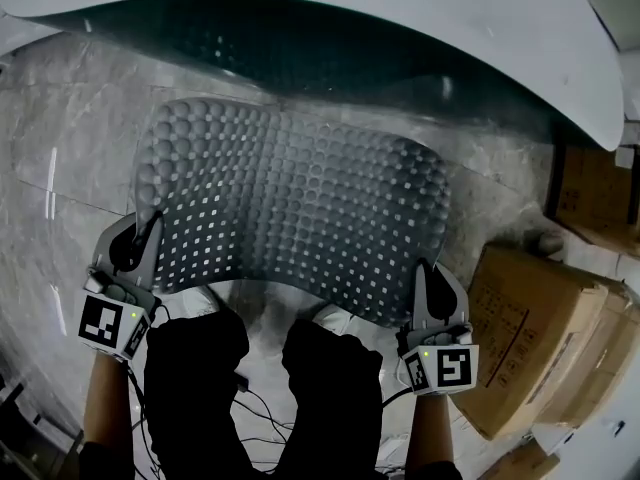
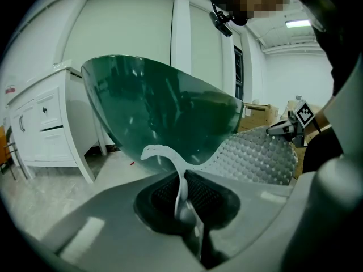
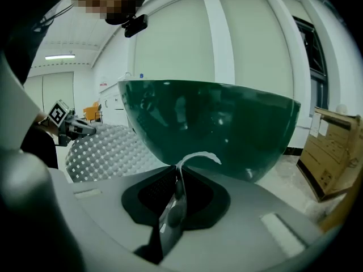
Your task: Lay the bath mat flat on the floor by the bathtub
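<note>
Bath mat (image 1: 290, 208) held beside the bathtub (image 1: 400, 28).
Left gripper (image 1: 140, 233) and right gripper (image 1: 431, 276) each clamp a near corner.

A pale grey marble-tiled floor (image 1: 60, 168) carries brown cardboard boxes (image 1: 530, 308) at right. A white drawer cabinet (image 2: 39, 135) stands by white panelled walls (image 2: 130, 27); a ceiling strip light (image 2: 299, 23) glows.

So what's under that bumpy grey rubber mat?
Beside the bumpy grey mat, pale marble floor shows; the patch beneath the mat is covered, so anything lying there is hidden.
</note>
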`<state>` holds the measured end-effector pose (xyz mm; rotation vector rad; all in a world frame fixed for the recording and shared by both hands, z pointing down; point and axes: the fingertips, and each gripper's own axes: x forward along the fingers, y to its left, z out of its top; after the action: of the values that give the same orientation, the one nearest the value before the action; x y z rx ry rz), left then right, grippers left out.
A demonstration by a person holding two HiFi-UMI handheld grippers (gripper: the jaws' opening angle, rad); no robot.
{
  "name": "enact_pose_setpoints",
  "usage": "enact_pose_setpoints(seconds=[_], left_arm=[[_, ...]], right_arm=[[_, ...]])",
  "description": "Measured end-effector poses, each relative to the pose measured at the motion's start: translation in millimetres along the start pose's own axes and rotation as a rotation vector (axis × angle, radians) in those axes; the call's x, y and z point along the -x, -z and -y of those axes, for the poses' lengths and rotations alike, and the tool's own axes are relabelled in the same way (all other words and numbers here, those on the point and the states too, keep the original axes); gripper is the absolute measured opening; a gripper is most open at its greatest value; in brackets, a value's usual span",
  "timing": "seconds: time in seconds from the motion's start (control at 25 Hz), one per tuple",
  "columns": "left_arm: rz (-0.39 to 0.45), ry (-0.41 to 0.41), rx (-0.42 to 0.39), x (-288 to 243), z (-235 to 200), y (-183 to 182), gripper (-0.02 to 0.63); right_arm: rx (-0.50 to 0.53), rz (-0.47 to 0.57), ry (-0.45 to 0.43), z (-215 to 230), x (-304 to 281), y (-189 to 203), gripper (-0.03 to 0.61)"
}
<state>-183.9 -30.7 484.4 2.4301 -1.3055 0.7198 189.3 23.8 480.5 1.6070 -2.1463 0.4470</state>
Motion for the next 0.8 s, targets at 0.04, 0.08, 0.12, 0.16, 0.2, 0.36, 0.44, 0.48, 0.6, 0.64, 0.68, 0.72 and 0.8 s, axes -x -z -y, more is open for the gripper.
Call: enact_pose_setpoints(seconds=[0.04,0.08,0.12,0.16,0.2,0.36,0.44,0.48,0.6,0.64,0.68,0.72,0.8], left_arm=[[0.005,-0.002,-0.008,17,1,-16,0.014],[0.010,-0.002,-0.012,27,0,-24,0.014],[0.014,-0.002,-0.014,32,-1,-27,0.014],[0.018,-0.002,-0.015,33,-2,-27,0.014],[0.020,-0.002,-0.015,33,-3,-26,0.014],[0.018,-0.009,-0.024,29,-4,-22,0.014],[0.012,-0.018,-0.031,27,-7,-15,0.015],[0.011,-0.015,-0.040,26,-7,-12,0.014],[0.048,-0.005,-0.059,20,-9,-8,0.014],[0.057,-0.010,-0.064,18,-11,-5,0.014],[0.048,-0.016,-0.069,16,-14,1,0.015],[0.027,-0.020,-0.073,15,-17,11,0.015],[0.025,-0.022,-0.075,9,-21,23,0.014]], right_arm=[[0.005,0.007,-0.006,-4,14,-16,0.054],[0.009,0.014,-0.011,-8,22,-26,0.054],[0.010,0.020,-0.016,-12,25,-31,0.054],[0.008,0.026,-0.019,-14,25,-32,0.054],[0.006,0.032,-0.022,-16,24,-32,0.054],[-0.006,0.051,-0.036,-17,19,-24,0.054],[-0.013,0.052,-0.042,-16,16,-17,0.054],[-0.010,0.053,-0.046,-16,14,-12,0.054],[0.007,0.050,-0.059,-12,10,1,0.055],[0.001,0.044,-0.057,-11,8,7,0.055],[-0.009,0.040,-0.052,-11,5,12,0.055],[-0.015,0.044,-0.047,-11,1,16,0.055],[-0.020,0.067,-0.045,-14,-6,23,0.055]])
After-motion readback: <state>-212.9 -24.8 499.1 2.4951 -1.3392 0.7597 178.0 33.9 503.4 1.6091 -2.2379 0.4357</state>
